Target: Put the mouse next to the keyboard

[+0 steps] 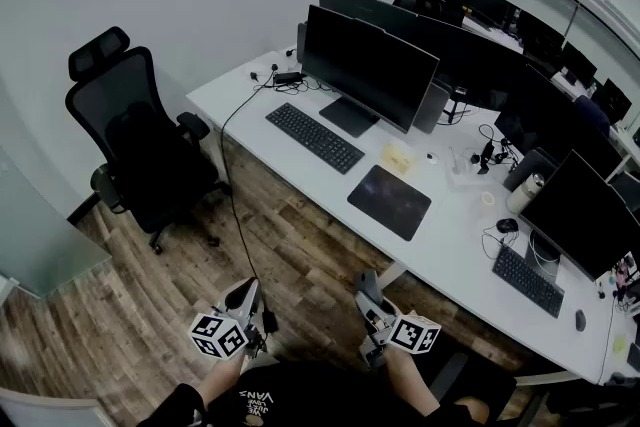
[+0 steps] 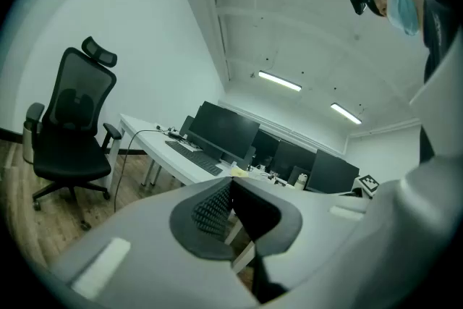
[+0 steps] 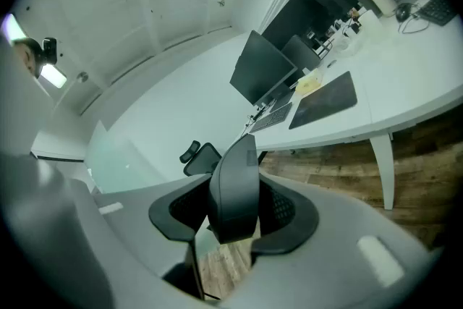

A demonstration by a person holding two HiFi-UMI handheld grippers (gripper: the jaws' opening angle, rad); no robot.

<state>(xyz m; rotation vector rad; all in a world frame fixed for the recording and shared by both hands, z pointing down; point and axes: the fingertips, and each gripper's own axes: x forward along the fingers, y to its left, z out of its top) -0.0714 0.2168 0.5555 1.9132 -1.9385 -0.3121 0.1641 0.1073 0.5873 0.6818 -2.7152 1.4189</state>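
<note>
A dark computer mouse (image 3: 235, 188) stands on edge between the pads of my right gripper (image 3: 233, 217), which is shut on it. In the head view that gripper (image 1: 368, 290) hangs low over the wooden floor, well short of the white desk (image 1: 440, 245). The black keyboard (image 1: 315, 137) lies on the desk in front of a monitor (image 1: 370, 65), with a dark mouse pad (image 1: 390, 201) to its right. Beside the right gripper, my left gripper (image 1: 247, 293) is also over the floor. Its jaws (image 2: 231, 184) meet at the tips with nothing between them.
A black office chair (image 1: 140, 140) stands left of the desk. A cable (image 1: 236, 195) hangs from the desk's edge to the floor. Further right on the desk are a second keyboard (image 1: 530, 280), another mouse (image 1: 580, 320) and several monitors.
</note>
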